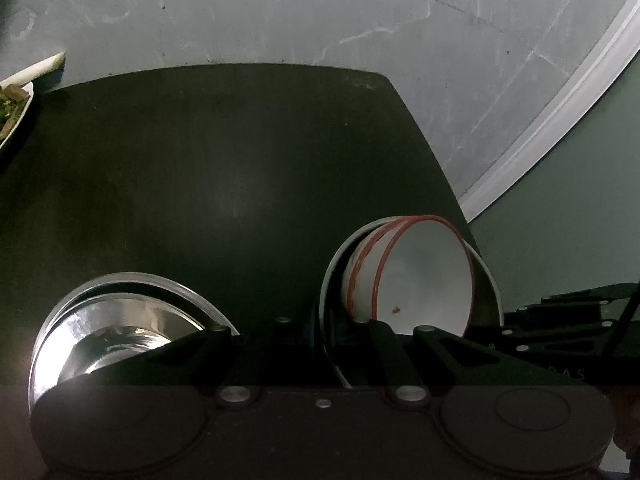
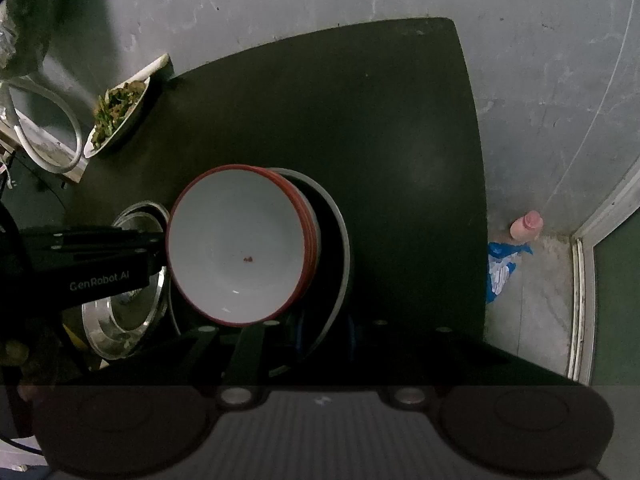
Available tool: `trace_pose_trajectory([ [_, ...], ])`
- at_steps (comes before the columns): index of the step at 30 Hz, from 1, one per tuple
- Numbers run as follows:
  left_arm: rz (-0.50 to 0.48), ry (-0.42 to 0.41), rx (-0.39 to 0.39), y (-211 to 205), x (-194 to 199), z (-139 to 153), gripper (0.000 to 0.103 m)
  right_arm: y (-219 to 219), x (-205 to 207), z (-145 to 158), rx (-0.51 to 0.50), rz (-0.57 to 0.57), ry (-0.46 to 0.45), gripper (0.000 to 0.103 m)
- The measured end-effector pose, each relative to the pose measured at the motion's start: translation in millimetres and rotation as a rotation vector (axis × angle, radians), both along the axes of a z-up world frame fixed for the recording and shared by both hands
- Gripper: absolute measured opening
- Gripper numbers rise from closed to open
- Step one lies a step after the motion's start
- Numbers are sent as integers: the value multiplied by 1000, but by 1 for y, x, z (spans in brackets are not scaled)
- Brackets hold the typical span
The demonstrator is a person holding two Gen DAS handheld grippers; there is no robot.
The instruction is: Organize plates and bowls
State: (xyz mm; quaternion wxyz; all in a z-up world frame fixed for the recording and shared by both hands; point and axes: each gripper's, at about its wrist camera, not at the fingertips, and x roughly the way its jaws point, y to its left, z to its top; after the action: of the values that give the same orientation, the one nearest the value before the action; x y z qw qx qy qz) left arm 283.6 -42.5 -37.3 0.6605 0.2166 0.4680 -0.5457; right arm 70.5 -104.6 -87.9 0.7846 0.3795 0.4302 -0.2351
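Several stacked white bowls with red rims point(image 2: 240, 248) sit in a dark plate with a grey rim point(image 2: 340, 240) on the dark table. My right gripper point(image 2: 324, 328) looks shut on the near rim of this plate; blue pads flank the rim. In the left wrist view the same bowls point(image 1: 420, 268) and plate point(image 1: 490, 280) are at right. Shiny steel bowls point(image 1: 116, 320) lie at left, also in the right wrist view point(image 2: 120, 320). My left gripper point(image 1: 320, 328) grips the plate's rim edge-on; its body point(image 2: 80, 264) shows left of the bowls.
A white dish of green vegetables point(image 2: 118, 116) stands at the table's far left corner, also in the left wrist view point(image 1: 12, 112). The table edge point(image 2: 480, 200) drops to a concrete floor with a pink bottle point(image 2: 526, 226) and a blue wrapper point(image 2: 500, 268).
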Motion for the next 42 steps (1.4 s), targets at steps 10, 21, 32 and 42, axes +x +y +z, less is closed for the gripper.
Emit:
trace_pose_trajectory([
  [10,42,-15,-39,16,3,16,5,2,3,14,-32,30,-19,22],
  [21,120,-34,-75,36,13,31,5,8,21,29,-62,97,-43,22],
  [32,194,-49,-82,62,23,38,5,18,41,42,-79,179,-57,22],
  [42,277,-63,-72,92,37,39,5,36,67,44,-78,258,-71,22],
])
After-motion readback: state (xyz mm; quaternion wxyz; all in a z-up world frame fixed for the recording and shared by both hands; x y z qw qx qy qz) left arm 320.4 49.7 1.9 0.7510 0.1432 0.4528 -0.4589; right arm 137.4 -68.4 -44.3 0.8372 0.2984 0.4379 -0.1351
